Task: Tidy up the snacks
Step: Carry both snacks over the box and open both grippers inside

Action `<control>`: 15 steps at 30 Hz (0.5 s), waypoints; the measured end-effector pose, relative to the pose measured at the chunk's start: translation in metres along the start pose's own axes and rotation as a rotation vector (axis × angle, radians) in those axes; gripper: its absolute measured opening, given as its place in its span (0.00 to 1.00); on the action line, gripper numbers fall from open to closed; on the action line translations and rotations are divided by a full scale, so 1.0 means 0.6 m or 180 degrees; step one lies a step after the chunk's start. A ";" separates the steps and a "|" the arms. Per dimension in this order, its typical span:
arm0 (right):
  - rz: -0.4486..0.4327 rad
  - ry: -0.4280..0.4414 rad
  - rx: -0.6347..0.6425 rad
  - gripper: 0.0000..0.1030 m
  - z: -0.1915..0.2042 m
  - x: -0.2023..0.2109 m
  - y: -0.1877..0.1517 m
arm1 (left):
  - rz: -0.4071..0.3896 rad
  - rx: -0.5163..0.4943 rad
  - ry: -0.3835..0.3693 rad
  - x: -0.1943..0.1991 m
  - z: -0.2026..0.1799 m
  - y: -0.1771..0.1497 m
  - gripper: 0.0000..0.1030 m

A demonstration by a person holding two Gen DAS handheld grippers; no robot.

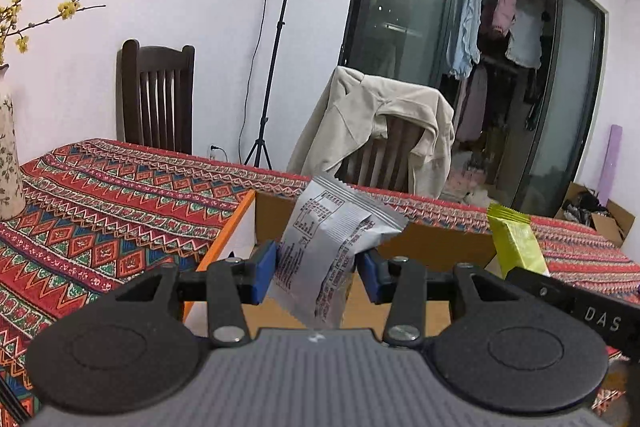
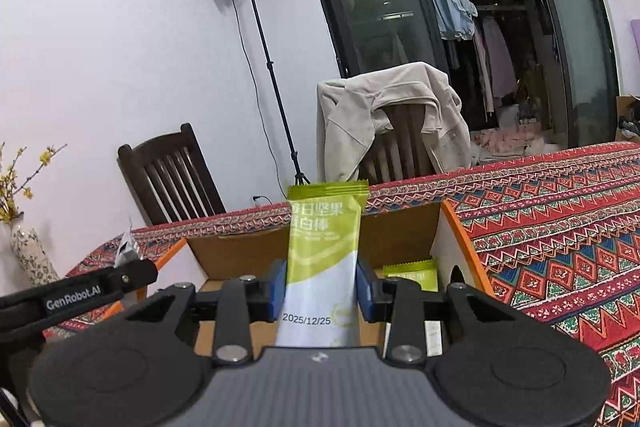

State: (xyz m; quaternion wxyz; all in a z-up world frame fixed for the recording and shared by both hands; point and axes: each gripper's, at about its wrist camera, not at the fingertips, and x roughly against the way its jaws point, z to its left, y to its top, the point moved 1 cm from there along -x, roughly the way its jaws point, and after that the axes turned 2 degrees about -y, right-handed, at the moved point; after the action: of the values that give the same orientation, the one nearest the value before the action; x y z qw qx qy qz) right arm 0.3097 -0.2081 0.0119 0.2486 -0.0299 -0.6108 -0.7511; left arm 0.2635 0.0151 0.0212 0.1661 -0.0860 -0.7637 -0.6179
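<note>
Both grippers are loaded, each carrying one snack over the open cardboard box (image 2: pixel 404 227) that sits on the patterned counter (image 2: pixel 560 227). The left gripper (image 1: pixel 316 273) is clamped on a silver packet (image 1: pixel 332 239), its blue pads pinching the lower half so the top flops over to the right. That packet looks light and soft, a crinkly foil pouch that bends wherever it isn't held; I'd guess it would slip easily if squeezed only at the corner, so the mid-body hold seems sensible. The right gripper (image 2: pixel 322 293) is clenched on a green and white bar (image 2: pixel 324 247), standing upright between the pads, gripped across its lower part. The bar seems stiffer, keeping its shape above the jaws, though the wrapper is probably slick. Another green bar (image 2: pixel 410 273) already lies inside the box, to the right.
</note>
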 end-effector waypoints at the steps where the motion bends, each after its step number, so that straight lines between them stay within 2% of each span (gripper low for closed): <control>1: 0.0008 -0.0001 0.0000 0.34 -0.001 -0.002 -0.001 | 0.0007 -0.0012 -0.0003 0.000 -0.001 -0.002 0.44; 4: 0.0021 -0.0004 0.0005 0.36 0.001 -0.009 -0.001 | 0.0002 -0.0032 -0.0045 0.001 -0.005 -0.006 0.46; 6: 0.0042 0.0000 0.0003 0.40 0.000 -0.012 -0.001 | -0.0005 -0.0034 -0.0081 0.003 -0.007 -0.009 0.53; 8: 0.0039 -0.0024 -0.0026 0.45 -0.004 -0.012 -0.002 | -0.0011 -0.0030 -0.0094 0.006 -0.008 -0.010 0.76; 10: 0.0039 -0.0030 -0.0063 0.71 -0.008 -0.012 0.000 | -0.0033 -0.0073 -0.0053 0.010 -0.011 -0.011 0.79; 12: 0.0023 -0.0029 -0.0072 0.77 -0.010 -0.009 0.000 | -0.0029 -0.0103 -0.0085 0.014 -0.013 -0.012 0.86; 13: 0.0020 -0.0027 -0.0076 0.82 -0.010 -0.005 -0.001 | -0.0030 -0.0083 -0.0084 0.016 -0.012 -0.013 0.98; 14: 0.0019 -0.0026 -0.0083 0.87 -0.010 -0.003 -0.001 | -0.0047 -0.0066 -0.0068 0.019 -0.012 -0.013 1.00; 15: 0.0012 -0.0018 -0.0084 0.97 -0.011 0.000 -0.001 | -0.0065 -0.0068 -0.0046 0.022 -0.011 -0.014 1.00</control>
State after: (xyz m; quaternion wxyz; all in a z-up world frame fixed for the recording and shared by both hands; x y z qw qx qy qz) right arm 0.3112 -0.2141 0.0099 0.2478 -0.0365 -0.6016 -0.7585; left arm 0.2492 0.0059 0.0197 0.1533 -0.0844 -0.7590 -0.6271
